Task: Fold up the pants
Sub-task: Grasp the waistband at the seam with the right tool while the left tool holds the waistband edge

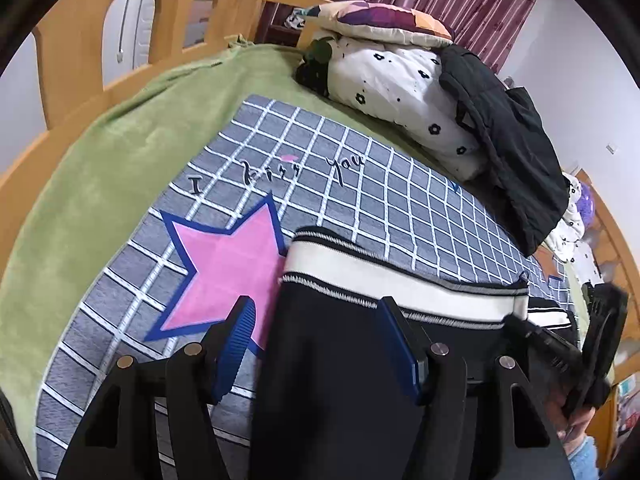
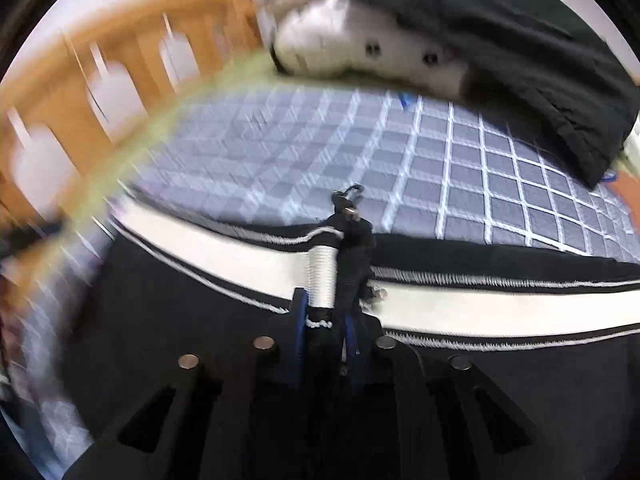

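The black fabric pants with a white and black striped waistband lie flat on the grey blanket with a white grid pattern, which covers the bed. The left claw is wide open, its 2 blue-padded fingers held apart. The left finger stands over the pink star with a blue border printed on the blanket, and the right finger is above the pants just below the waistband. Nothing is between them but the cloth under them; whether they touch it I cannot tell.

The right claw is closed on a bunched fold of the waistband, which stands up between its fingers, with a black drawstring end sticking out ahead of it. In the right wrist view the left part is blurred.

Beyond the left claw, at the far edge of the blanket, there is a white quilt with small black flowers, folded, with a patterned pillow on top and a black garment draped over its right end. A green fleece sheet shows to the left of the blanket, next to the wooden bed rail.
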